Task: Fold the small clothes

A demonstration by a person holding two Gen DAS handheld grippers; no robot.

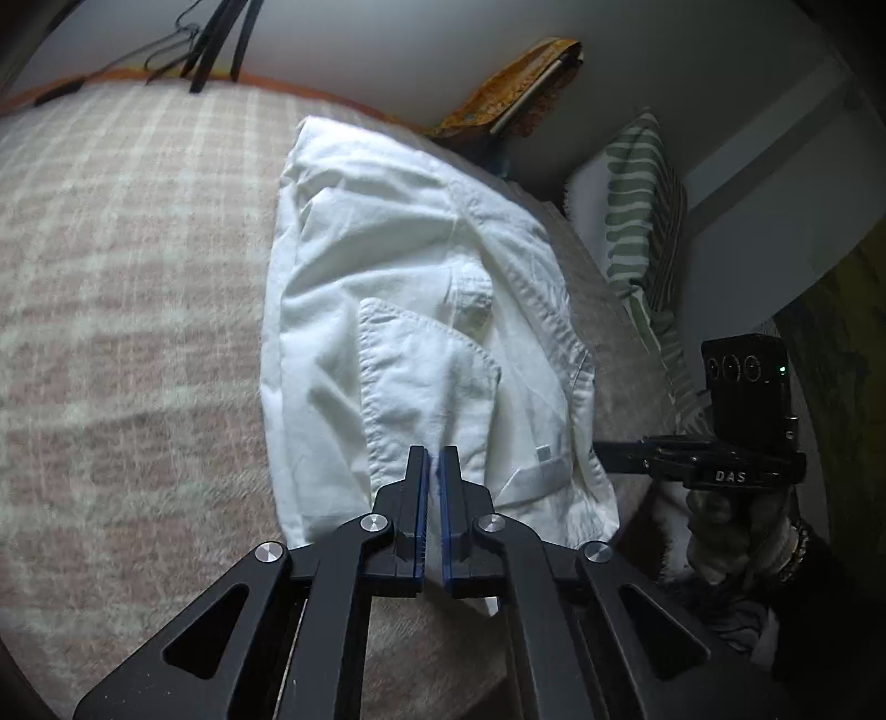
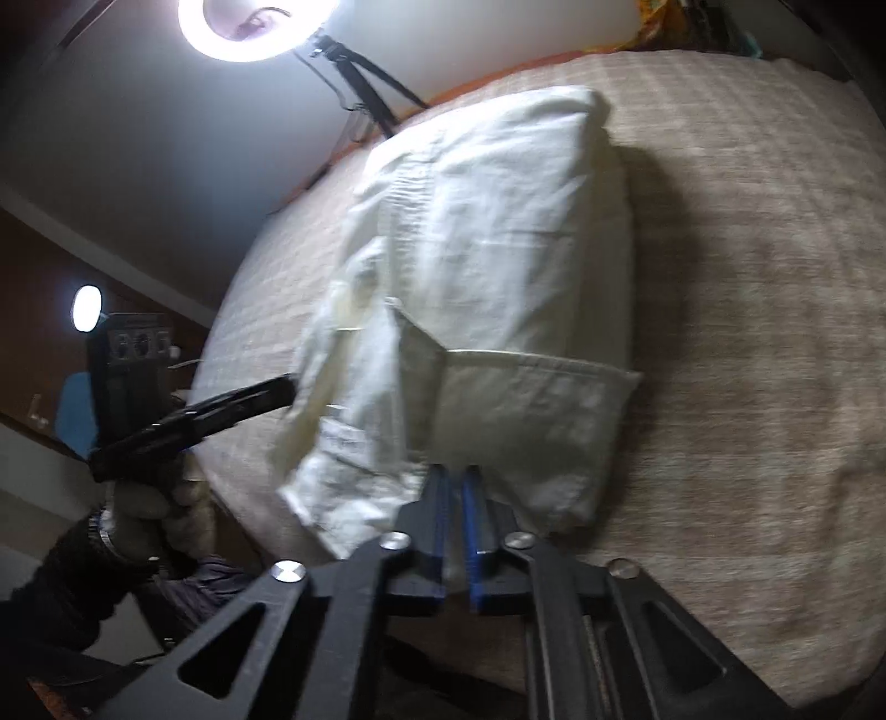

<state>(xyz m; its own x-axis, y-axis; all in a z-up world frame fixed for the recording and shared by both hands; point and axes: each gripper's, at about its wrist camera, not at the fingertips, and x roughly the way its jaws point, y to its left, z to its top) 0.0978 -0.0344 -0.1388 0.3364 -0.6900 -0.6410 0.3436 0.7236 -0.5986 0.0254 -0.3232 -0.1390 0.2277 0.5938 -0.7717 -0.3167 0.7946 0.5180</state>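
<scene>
A white garment (image 1: pixel 421 288) with a stitched pocket lies folded on a checked beige blanket (image 1: pixel 138 277). My left gripper (image 1: pixel 434 459) is shut at its near edge, with white cloth showing in the thin slit between the blue pads. In the right wrist view the same garment (image 2: pixel 487 249) lies on the blanket (image 2: pixel 747 332). My right gripper (image 2: pixel 454 479) is shut on the garment's near edge, cloth pinched between its pads. Each view shows the other gripper from the side, its tip at the garment's edge: the right gripper (image 1: pixel 601 454) and the left gripper (image 2: pixel 288 387).
A green striped pillow (image 1: pixel 637 221) and an orange patterned cloth (image 1: pixel 520 83) sit at the bed's far right edge. A lit ring light (image 2: pixel 260 27) on a tripod stands beyond the bed. A person's hand (image 2: pixel 144 509) holds the left gripper by the bed's edge.
</scene>
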